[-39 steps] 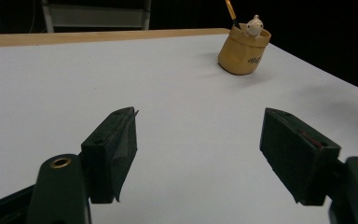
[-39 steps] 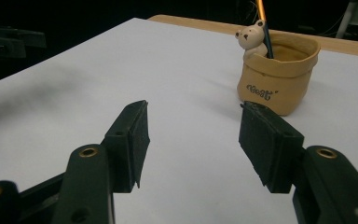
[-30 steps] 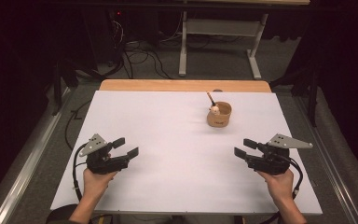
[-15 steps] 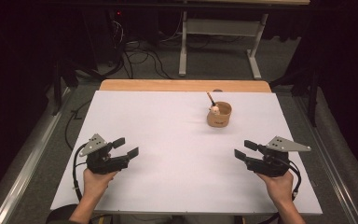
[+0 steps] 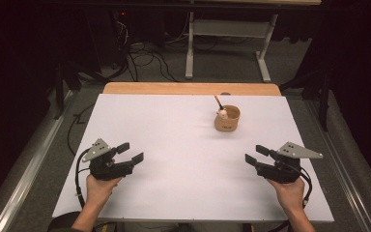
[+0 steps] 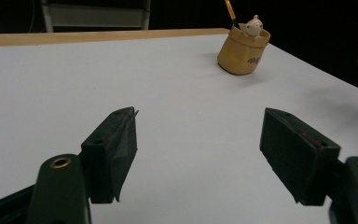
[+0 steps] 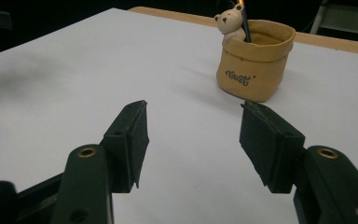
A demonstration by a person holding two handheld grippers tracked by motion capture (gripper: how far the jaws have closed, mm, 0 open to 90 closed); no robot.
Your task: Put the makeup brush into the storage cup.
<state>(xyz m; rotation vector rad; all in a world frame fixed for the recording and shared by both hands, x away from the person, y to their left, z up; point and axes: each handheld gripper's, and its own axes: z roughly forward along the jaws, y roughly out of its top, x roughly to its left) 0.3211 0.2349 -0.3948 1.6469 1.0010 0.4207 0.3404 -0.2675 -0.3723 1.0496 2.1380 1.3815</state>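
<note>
Item: tan soft-sided pen pouch [image 5: 227, 119], rolled rim, small bear figure [image 7: 229, 21] perched on its edge, one pencil [image 5: 218, 101] standing inside.

Location: ahead of your right gripper [image 5: 254, 156] and nearer to it than to your left gripper [image 5: 129, 152], which sits well apart across the white table [image 5: 174, 140]. In the right gripper view the pouch [image 7: 255, 60] stands just beyond the jaw tips.

Gripper state: both have their jaws spread with nothing between them; neither touches the pouch.

Handling, as judged: light, pliable walls that will likely cave under pressure, so it may tip. Take it low across the body, below the rolled rim, clear of the bear and pencil. Squeeze gently.
</note>
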